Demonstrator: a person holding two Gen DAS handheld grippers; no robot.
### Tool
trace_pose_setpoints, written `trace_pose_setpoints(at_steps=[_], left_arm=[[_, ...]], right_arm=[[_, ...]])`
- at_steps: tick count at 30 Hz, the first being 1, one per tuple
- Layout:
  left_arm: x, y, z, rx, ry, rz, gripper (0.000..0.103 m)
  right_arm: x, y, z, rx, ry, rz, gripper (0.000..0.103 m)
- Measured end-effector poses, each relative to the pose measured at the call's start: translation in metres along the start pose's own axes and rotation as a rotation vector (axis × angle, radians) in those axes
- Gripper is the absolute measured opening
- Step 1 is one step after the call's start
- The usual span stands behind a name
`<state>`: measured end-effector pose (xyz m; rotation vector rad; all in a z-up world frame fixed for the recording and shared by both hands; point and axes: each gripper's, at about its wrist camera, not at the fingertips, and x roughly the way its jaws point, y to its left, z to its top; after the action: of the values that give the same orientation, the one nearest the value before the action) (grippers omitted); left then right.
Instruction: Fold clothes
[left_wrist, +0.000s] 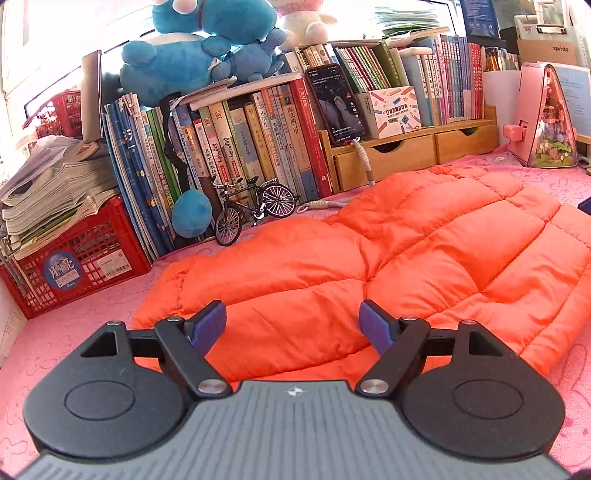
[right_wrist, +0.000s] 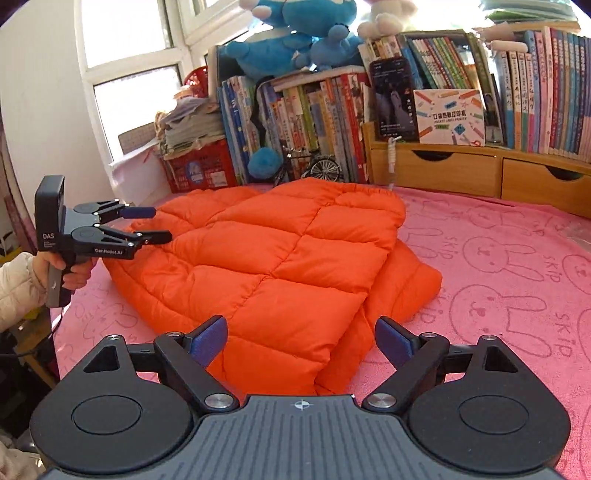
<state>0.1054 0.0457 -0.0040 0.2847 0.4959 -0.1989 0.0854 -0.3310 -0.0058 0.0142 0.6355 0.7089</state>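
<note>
Right wrist view: both tools, left (right_wrist: 159, 223) and right (right_wrist: 301, 338), spread wide, empty, over orange jacket (right_wrist: 266, 251).

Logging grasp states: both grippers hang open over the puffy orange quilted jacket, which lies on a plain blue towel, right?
Not quite. The towel is pink with rabbit outlines, as the right wrist view shows. Left gripper and right gripper are open over the puffy orange quilted jacket.

— How do the two black handheld grippers with blue finger pads stand?
— The left gripper (right_wrist: 157, 225) gapes, gripped by a hand (right_wrist: 70, 271) below a pale padded sleeve (right_wrist: 18, 286). The right gripper (right_wrist: 301, 338) spreads wide, seemingly holding nothing.
</note>
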Motion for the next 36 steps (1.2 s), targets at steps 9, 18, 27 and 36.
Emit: trace_pose_setpoints(at_steps=[9,18,27,36], left_arm=[[0.013,0.007,0.007,-0.088,0.042,-0.006,0.084],[0.016,-0.017,0.034,-0.104,0.002,-0.116,0.084],[-0.022,-0.084,0.033,0.334,-0.098,-0.358,0.083],[-0.056,-0.143,0.001,0.785,-0.111,-0.617,0.084]], right_arm=[[-0.013,0.027,-0.019,-0.207,0.122,0.257,0.041],[0.009,0.015,-0.012,-0.062,0.014,0.254,0.042],[0.004,0.046,-0.026,-0.260,0.135,0.243,0.021],[-0.006,0.051,-0.024,-0.267,0.167,0.270,0.019]])
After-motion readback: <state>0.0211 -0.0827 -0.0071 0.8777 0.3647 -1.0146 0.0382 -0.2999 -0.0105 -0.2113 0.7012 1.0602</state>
